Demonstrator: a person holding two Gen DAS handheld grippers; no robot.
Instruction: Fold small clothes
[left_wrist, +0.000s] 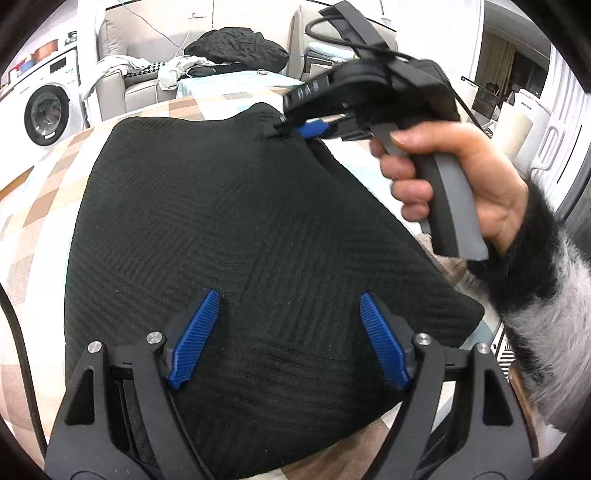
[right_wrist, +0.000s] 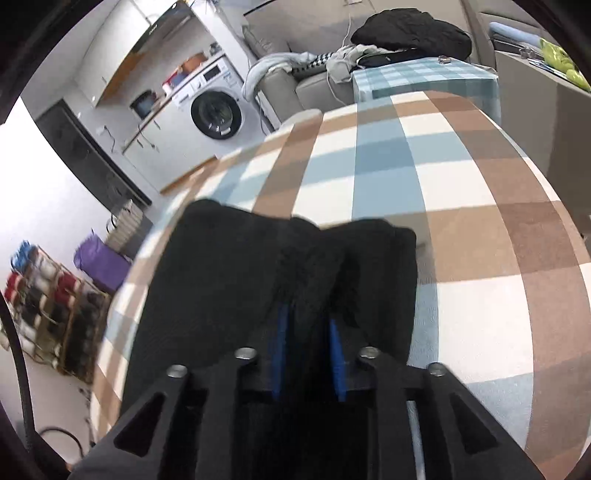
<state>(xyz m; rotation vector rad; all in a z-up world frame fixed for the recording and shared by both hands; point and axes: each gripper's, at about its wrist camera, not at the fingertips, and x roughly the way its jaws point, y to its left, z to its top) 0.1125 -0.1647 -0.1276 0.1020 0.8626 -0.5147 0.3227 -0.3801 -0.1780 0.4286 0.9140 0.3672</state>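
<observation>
Entry, left side. We held the left gripper (left_wrist: 290, 321) low over the near part of the black knit garment (left_wrist: 229, 236), its blue fingers (left_wrist: 195, 343) spread wide apart with nothing between them. The garment lay mostly flat across the checked tabletop (left_wrist: 40, 206), its ribbed weave facing up.

Entry, right side. We held the right gripper (left_wrist: 291, 127) at the garment's far edge, where its fingers were closed on a pinch of the cloth; the right wrist view showed the black fabric (right_wrist: 310, 280) bunched between those fingers (right_wrist: 282, 332). The right hand (left_wrist: 454, 181) gripped the grey handle.

Step in hand, as we judged it: a fold was starting, with the far edge lifted to come over toward the near one. The next move seemed to call for the left gripper to pin or take the near edge so that the cloth would not drag.

Edges and room. The tabletop's left rim (right_wrist: 122, 280) ran close beside the garment; to the right, open checked surface (right_wrist: 480, 240) lay free. A washing machine (left_wrist: 46, 110) and a sofa (left_wrist: 144, 88) stood well apart beyond.
</observation>
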